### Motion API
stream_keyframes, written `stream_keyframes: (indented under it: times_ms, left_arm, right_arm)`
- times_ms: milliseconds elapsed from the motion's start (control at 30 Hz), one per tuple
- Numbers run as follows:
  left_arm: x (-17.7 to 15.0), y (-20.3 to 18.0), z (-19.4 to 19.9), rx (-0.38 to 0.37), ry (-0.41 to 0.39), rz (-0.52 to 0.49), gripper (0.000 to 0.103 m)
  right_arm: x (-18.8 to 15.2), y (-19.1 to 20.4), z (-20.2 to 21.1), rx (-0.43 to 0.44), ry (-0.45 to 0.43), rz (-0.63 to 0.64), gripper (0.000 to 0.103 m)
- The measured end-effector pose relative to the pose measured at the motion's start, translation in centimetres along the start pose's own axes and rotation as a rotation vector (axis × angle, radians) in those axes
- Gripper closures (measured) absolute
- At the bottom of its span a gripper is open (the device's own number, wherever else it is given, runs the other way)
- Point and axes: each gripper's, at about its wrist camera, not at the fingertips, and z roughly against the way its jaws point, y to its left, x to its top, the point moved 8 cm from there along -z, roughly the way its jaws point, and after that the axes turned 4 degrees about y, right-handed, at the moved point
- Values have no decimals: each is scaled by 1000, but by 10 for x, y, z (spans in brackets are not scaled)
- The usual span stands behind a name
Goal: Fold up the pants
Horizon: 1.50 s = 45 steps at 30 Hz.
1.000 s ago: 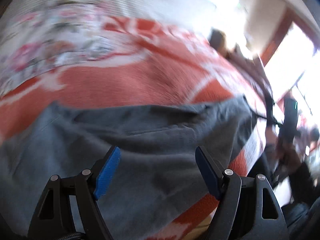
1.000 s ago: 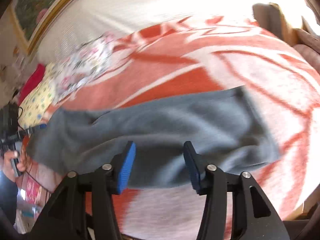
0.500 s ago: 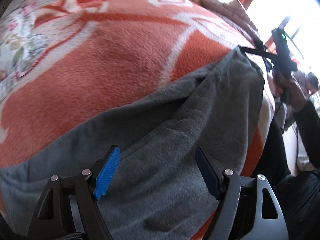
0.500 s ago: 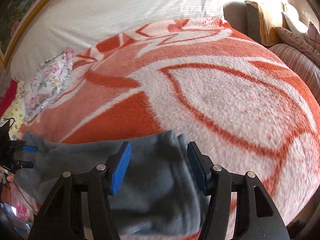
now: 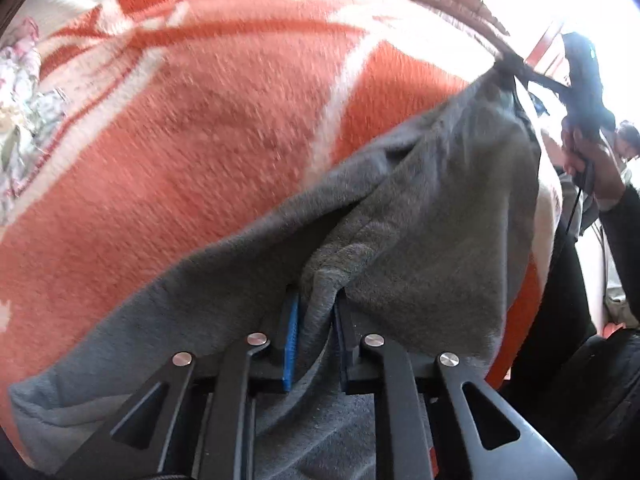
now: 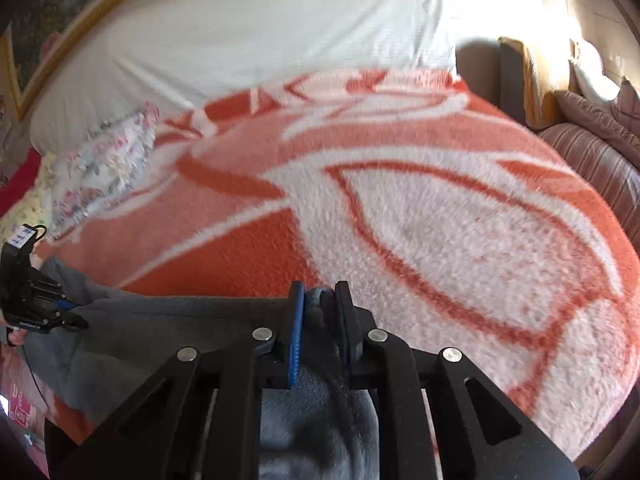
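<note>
both wrist views close, low over blanket [image 5: 200, 140], shared.

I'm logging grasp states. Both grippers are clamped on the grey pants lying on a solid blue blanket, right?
Not quite: the blanket is orange and white patterned, not solid blue, as the right wrist view shows. The rest holds: the left gripper and right gripper each have their jaws shut on the grey pants.

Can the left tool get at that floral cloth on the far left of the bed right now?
Probably not as things stand: the left tool is shut on the grey pants, and the floral cloth lies well off across the orange blanket.
</note>
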Motion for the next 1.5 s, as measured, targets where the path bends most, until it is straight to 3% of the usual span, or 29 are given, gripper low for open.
stream_keyframes:
  times_ms: [133, 267, 333, 467, 567, 633, 667, 700, 933, 1133, 1367, 1400, 1500]
  left_arm:
    - [10, 14, -6, 32, 16, 3, 90]
    - [29, 30, -11, 12, -11, 60, 91]
    - [32, 35, -14, -57, 11, 90, 90]
    - [26, 39, -14, -36, -3, 121, 83]
    - [23, 33, 3, -27, -40, 136, 82]
    - [26, 27, 13, -28, -59, 139, 76]
    - [31, 20, 20, -42, -77, 140, 69]
    - [35, 13, 25, -54, -91, 134, 62]
    - [91, -69, 36, -151, -124, 10, 49]
    - [138, -126, -4, -193, -43, -80, 44]
    - [185, -179, -69, -166, 61, -159, 42]
    - [189, -182, -72, -159, 64, -162, 41]
    - [200, -197, -92, -164, 92, -173, 39]
  right_arm:
    - [3, -1, -2, -23, -5, 31, 87]
    - [8, -7, -32, -55, 25, 16, 87]
    - [8, -9, -42, -70, 40, 10, 87]
    - [-2, -15, -56, -103, 79, -29, 86]
    - [-1, -18, -39, -100, 57, -71, 66]
    - [-3, -21, -23, -85, 34, -98, 44]
    - [-5, -22, -13, -74, 16, -112, 43]
    - [-9, -24, -3, -63, 2, -128, 43]
    - [-49, -39, 38, 36, -29, -317, 43]
    - [-74, -43, 35, 83, 5, -402, 43]
    - [-81, -37, 20, 157, 15, -428, 41]
    - [-82, -37, 17, 162, 9, -427, 43]
    - [-85, -45, 12, 170, -7, -446, 76]
